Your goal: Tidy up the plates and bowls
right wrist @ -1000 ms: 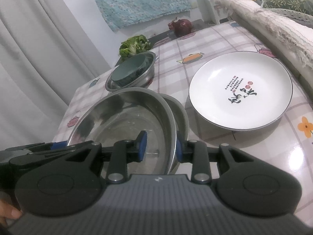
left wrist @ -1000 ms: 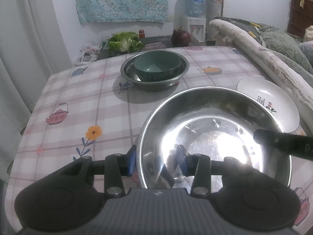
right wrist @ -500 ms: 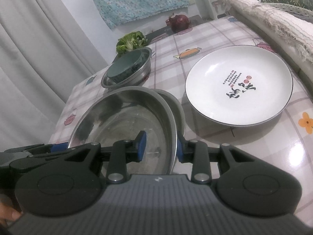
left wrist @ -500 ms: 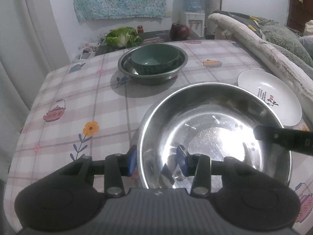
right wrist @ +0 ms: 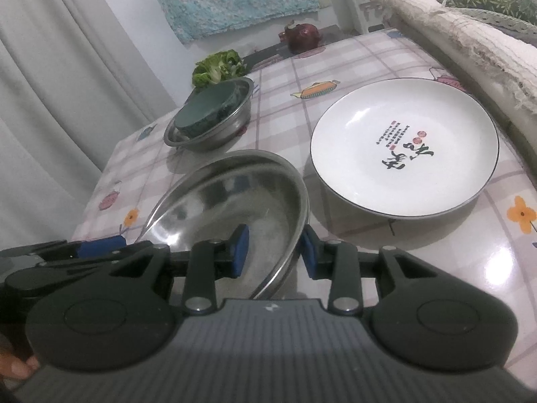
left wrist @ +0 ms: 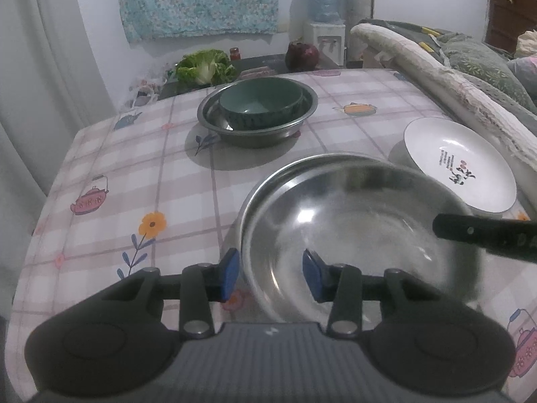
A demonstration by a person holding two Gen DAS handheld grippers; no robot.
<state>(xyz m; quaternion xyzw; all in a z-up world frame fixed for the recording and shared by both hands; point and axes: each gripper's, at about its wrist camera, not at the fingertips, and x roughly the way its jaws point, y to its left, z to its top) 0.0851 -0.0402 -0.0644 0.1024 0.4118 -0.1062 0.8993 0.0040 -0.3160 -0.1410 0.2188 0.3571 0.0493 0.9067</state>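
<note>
Steel bowl (left wrist: 362, 221) rim between both hand-held grippers' pads, white plate (right wrist: 402, 144) beside

I'm working in a lived-in home, a dining corner. The worktop (left wrist: 110, 174) wears a plaid cloth printed with teapots and flowers; behind it I see a water dispenser (left wrist: 324, 33), leafy greens (left wrist: 204, 67), pale curtains (right wrist: 50, 84) and bedding heaped on a couch (left wrist: 470, 63).

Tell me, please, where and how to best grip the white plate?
Probably pinch the white plate by its raised rim at the near edge, coming low from the near side: it lies flat and shallow, and the blanket crowds its far side.
</note>
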